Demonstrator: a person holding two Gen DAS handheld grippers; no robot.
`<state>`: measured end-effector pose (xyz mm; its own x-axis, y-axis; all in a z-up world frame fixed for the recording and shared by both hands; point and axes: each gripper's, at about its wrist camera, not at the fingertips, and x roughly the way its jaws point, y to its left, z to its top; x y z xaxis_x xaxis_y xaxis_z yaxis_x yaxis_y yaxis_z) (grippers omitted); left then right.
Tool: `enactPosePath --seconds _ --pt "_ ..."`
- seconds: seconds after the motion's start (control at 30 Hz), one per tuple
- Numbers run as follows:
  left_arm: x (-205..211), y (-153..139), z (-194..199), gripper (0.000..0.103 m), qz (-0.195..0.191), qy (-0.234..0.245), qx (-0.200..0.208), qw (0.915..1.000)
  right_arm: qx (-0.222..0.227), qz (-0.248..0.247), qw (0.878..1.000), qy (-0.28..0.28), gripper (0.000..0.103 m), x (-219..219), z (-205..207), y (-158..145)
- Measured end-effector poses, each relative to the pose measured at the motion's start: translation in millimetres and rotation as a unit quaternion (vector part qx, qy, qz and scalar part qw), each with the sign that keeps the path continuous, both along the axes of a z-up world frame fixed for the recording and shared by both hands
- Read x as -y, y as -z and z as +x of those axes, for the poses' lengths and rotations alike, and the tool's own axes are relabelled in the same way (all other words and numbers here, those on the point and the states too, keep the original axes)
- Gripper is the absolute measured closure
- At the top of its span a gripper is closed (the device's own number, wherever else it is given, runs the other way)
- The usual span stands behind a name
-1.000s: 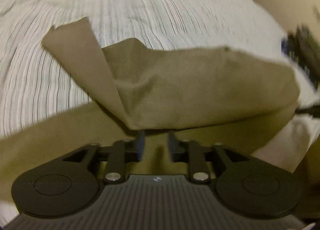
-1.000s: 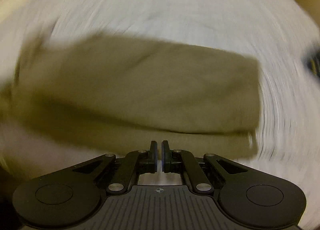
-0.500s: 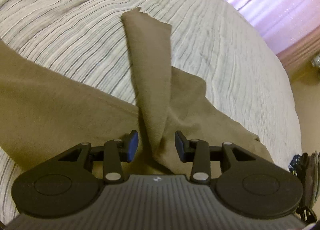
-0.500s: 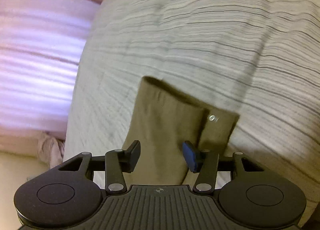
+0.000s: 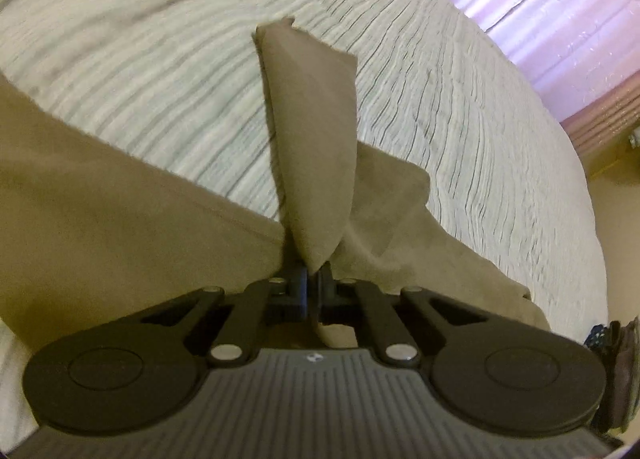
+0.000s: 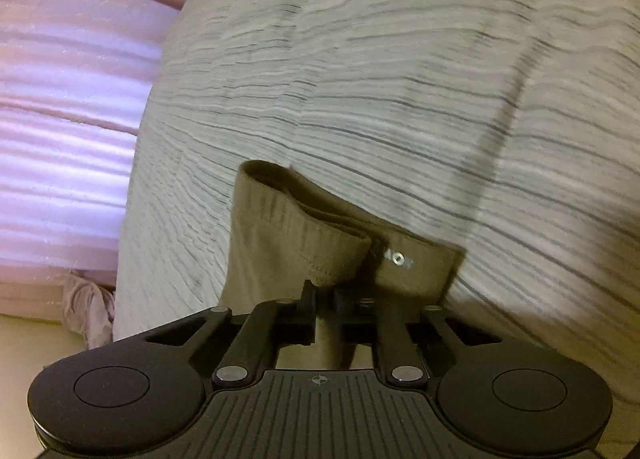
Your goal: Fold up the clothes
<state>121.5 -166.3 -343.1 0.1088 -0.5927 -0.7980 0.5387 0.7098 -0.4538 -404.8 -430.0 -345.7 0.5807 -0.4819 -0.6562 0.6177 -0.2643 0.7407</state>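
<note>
- Olive trousers [image 5: 120, 219] lie on the striped bedspread [image 5: 460, 119], spreading from centre toward 8 o'clock in the left wrist view.
- Left gripper [image 5: 313, 279] is clamped on a raised fold of them.
- Right gripper [image 6: 323, 295] pinches the waistband [image 6: 304, 235]; metal button [image 6: 398, 259] at 2 o'clock.
- Pink curtain [image 6: 60, 119] beyond.

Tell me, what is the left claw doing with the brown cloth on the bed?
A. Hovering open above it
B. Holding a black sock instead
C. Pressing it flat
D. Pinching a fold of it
D: the left claw has closed its fingers on a raised fold of the brown cloth, which stands up over the striped bedcover.
</note>
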Motion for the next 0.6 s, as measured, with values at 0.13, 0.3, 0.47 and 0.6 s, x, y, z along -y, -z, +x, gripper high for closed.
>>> enactPosePath --seconds 0.13,0.3,0.47,0.6 --pt "-13 -28 -13 0.102 -0.026 0.023 0.06 0.9976 -0.001 -0.037 0.999 -0.014 0.103 -7 -6 -20" --pt "-43 -46 -36 0.101 -0.024 0.039 0.112 0.9927 -0.026 -0.036 0.998 -0.041 0.103 -24 -20 -30" --pt "-59 -30 -52 0.101 0.01 0.052 0.114 0.9921 -0.042 -0.024 0.997 -0.053 0.103 -28 -27 -23" --pt "-66 -25 -60 0.101 0.013 0.048 0.116 0.992 -0.05 -0.025 0.997 -0.061 0.103 -30 -29 -23"
